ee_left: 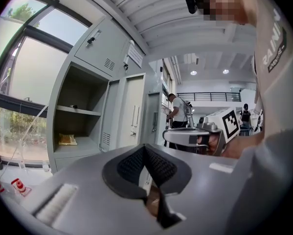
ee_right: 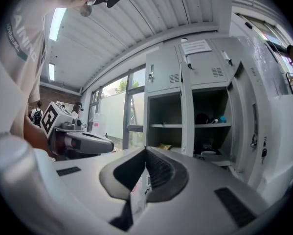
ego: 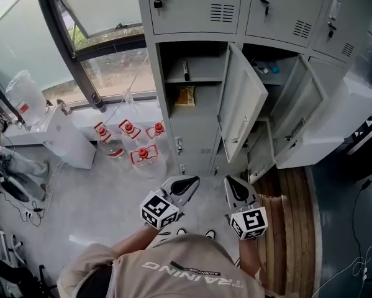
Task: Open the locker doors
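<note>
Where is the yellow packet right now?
Head view: the flat yellow packet lies inside the leftmost open grey metal locker, on its floor below the shelf, just left of the swung-open grey door.

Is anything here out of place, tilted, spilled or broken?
Nothing looks spilled or broken. Several locker doors stand open, and four red-capped bottles sit on the floor beside the lockers.

Grey concrete floor [ego: 92, 197], large window [ego: 105, 17] at left, ribbed white ceiling [ee_left: 156, 13], round lights [ee_left: 193, 73]
</note>
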A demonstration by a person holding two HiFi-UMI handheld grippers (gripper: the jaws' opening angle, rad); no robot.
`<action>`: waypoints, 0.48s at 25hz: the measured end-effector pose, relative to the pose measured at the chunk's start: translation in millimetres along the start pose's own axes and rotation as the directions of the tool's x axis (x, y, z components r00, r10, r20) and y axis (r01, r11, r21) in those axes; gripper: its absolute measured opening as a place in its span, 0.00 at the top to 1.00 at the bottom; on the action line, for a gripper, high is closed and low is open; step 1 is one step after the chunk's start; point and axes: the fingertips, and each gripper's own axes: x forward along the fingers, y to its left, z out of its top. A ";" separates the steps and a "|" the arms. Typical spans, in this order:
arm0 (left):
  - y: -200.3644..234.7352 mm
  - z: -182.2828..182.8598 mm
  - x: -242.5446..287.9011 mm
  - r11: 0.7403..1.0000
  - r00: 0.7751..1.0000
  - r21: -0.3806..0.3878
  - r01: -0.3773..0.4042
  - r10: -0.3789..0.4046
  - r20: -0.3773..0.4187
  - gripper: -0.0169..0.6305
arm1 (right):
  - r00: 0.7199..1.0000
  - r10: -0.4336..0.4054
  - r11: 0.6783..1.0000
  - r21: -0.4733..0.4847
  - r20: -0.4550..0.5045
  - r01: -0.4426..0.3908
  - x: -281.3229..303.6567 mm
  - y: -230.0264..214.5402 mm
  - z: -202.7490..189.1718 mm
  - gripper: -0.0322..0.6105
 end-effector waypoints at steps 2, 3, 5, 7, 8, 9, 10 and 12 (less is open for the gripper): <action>2.3 1.4 2.3 1.000 1.000 0.004 -0.015 0.015 0.001 0.96 | 1.000 -0.002 1.000 -0.006 -0.001 0.002 -3.1 -7.2 0.3 0.93; 3.9 4.0 2.9 1.000 1.000 0.003 -0.024 0.024 0.008 0.96 | 1.000 0.000 1.000 -0.006 0.001 0.000 -3.9 -10.1 0.6 0.93; 3.2 10.1 3.2 0.999 0.999 0.008 -0.034 0.034 0.022 0.96 | 1.000 0.010 1.000 -0.003 0.006 -0.010 -6.0 -13.8 2.2 0.93; -0.5 16.0 4.0 0.999 0.999 0.016 -0.029 0.028 0.032 0.96 | 1.000 0.023 1.000 -0.015 0.015 -0.022 -7.2 -16.4 6.5 0.93; -1.8 19.0 4.4 0.999 0.999 0.019 -0.027 0.026 0.038 0.96 | 0.999 0.029 0.999 -0.026 0.021 -0.028 -7.1 -17.9 10.1 0.93; -2.2 22.3 4.6 0.999 0.999 0.023 -0.028 0.027 0.045 0.96 | 0.999 0.033 0.999 -0.039 0.028 -0.032 -6.5 -19.8 14.5 0.93; -1.7 25.9 4.5 0.999 0.998 0.026 -0.034 0.032 0.053 0.96 | 0.999 0.037 0.998 -0.053 0.035 -0.035 -5.6 -22.0 19.4 0.93; 0.5 32.7 3.5 0.998 0.996 0.032 -0.047 0.045 0.071 0.96 | 0.998 0.043 0.997 -0.073 0.048 -0.039 -3.5 -26.7 28.8 0.93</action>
